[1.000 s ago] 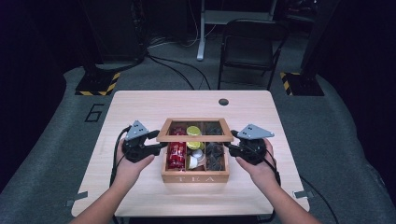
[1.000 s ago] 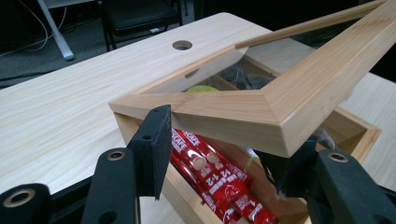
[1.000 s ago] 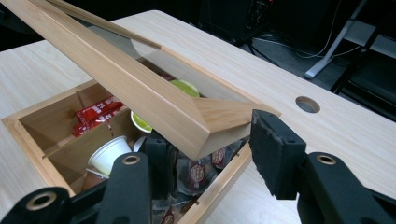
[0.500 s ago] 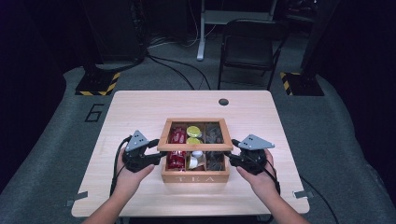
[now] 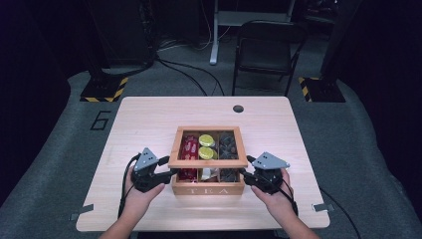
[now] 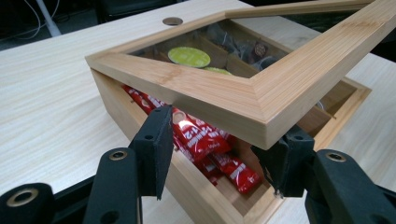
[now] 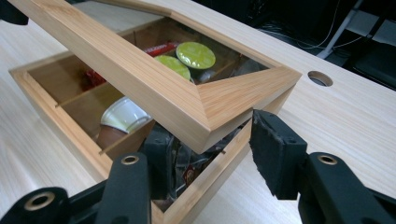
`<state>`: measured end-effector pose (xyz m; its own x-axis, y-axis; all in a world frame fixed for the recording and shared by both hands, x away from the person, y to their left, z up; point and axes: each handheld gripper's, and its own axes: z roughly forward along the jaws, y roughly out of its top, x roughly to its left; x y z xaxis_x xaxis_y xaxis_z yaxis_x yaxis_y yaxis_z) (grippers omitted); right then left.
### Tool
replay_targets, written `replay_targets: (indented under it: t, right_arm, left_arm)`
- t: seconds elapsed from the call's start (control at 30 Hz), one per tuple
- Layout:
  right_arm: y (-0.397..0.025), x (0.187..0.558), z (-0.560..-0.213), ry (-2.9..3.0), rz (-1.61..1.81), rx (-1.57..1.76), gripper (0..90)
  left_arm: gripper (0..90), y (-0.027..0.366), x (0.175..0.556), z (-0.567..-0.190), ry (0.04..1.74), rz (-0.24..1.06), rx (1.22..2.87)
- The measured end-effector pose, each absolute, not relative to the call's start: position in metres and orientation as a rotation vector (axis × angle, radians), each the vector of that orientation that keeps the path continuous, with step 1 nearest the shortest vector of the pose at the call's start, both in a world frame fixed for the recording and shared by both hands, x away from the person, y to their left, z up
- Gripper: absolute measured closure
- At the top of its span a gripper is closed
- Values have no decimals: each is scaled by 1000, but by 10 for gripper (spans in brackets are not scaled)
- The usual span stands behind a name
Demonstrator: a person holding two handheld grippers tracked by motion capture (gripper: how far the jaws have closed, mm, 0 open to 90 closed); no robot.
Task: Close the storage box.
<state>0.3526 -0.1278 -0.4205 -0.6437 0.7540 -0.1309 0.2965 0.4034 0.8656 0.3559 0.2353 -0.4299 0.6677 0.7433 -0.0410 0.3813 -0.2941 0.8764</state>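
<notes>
High view: tea box with sachets

Table: light wood-grain top, rectangular with rounded corners, one round cable hole near the far edge, standing on grey carpet. Resting directly on it: one wooden tea box, front marked "TEA", set toward the near edge at the middle, its glass-paned lid raised off the base.

One tea box, two green-lidded capsules, two grippers.
</notes>
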Motion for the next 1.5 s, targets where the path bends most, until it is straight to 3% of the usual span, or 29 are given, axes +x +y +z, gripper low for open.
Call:
replay_targets:
  t: [1.5]
  right_arm:
    - [-125,338,-461,2209,1190,993,515]
  left_arm:
    - [482,230,338,-468,876,404,1917]
